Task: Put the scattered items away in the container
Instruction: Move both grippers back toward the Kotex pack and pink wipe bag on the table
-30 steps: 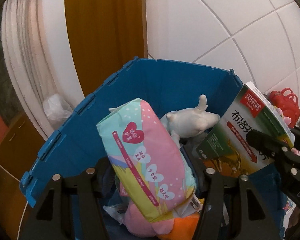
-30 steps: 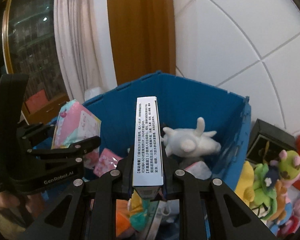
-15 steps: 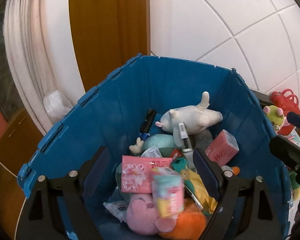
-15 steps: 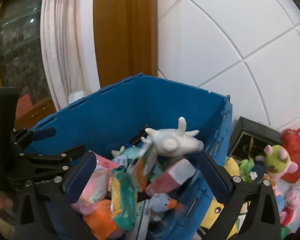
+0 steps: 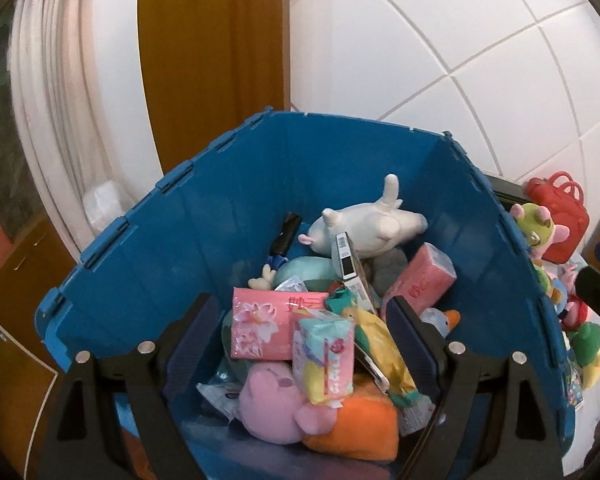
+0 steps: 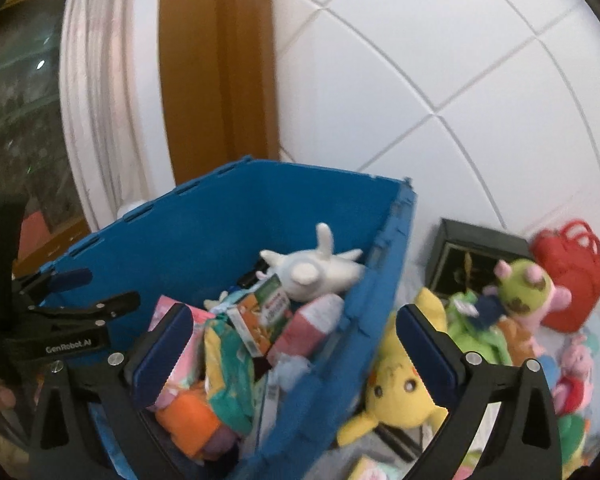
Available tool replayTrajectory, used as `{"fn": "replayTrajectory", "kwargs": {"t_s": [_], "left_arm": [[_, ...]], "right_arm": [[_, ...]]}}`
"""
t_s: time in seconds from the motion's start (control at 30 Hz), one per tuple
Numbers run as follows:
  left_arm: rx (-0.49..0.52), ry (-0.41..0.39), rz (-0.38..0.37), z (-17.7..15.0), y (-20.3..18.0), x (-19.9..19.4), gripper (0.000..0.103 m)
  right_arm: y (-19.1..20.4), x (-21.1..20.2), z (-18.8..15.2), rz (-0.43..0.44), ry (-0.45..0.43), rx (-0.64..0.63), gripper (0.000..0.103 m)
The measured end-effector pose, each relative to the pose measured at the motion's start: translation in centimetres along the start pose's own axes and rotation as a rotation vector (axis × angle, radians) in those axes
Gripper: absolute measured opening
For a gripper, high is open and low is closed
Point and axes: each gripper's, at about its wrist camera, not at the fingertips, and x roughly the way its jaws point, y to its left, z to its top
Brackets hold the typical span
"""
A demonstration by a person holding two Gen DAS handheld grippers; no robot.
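A blue crate (image 5: 204, 232) holds several items: a white plush (image 5: 372, 228), pink tissue packs (image 5: 268, 326), the pastel pack (image 5: 326, 360), the medicine box (image 5: 350, 276) and an orange and pink plush (image 5: 284, 408). My left gripper (image 5: 300, 344) is open and empty above the crate's near side. My right gripper (image 6: 292, 348) is open and empty over the crate's right wall (image 6: 364, 304). The left gripper also shows in the right wrist view (image 6: 84, 312). Loose toys lie right of the crate: a yellow plush (image 6: 396, 392) and a green plush (image 6: 520, 292).
A white tiled wall (image 5: 440, 48) and a brown door frame (image 5: 212, 56) stand behind the crate. A dark box (image 6: 472, 260) and a red bag (image 6: 572, 276) sit by the wall at the right. A wooden cabinet (image 5: 16, 264) is at the left.
Both grippers opened: the left let the pastel pack drop into the crate, the right let the medicine box drop in. The right gripper has since swung right, towards the loose toys.
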Motion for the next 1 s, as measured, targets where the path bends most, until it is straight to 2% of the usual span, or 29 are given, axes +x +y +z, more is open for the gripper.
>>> {"fn": "replayTrajectory", "kwargs": {"t_s": [0.1,0.27,0.5,0.6,0.77,0.87,1.0], "left_arm": [[0.017,-0.034,-0.01,-0.5,-1.4,-1.1,0.086],[0.036,-0.105,-0.075,-1.3,-5.1,-3.4,0.086],[0.148,-0.129,-0.222,-3.2,-14.4,-6.4,0.086],[0.181,-0.126,-0.249,-4.5,-18.7,-7.1,0.086],[0.19,-0.089,-0.244,-6.8,-25.0,-6.9,0.086],[0.195,-0.041,-0.229,-8.6,-28.2,-6.1,0.086],[0.213,0.072,-0.184,-11.9,-30.9,-3.3,0.086]], "right_arm": [[-1.6,-1.7,-1.5,-0.018,-0.011,0.049,0.103],[-5.9,-4.4,-5.1,-0.081,0.013,0.136,0.103],[-14.2,-9.1,-10.1,-0.197,0.041,0.251,0.103],[-18.9,-10.8,-12.8,-0.228,0.074,0.302,0.103],[-24.3,-12.0,-15.9,-0.231,0.138,0.305,0.103],[-27.1,-11.9,-17.8,-0.197,0.186,0.295,0.103],[-29.5,-10.2,-20.1,-0.155,0.266,0.287,0.103]]}}
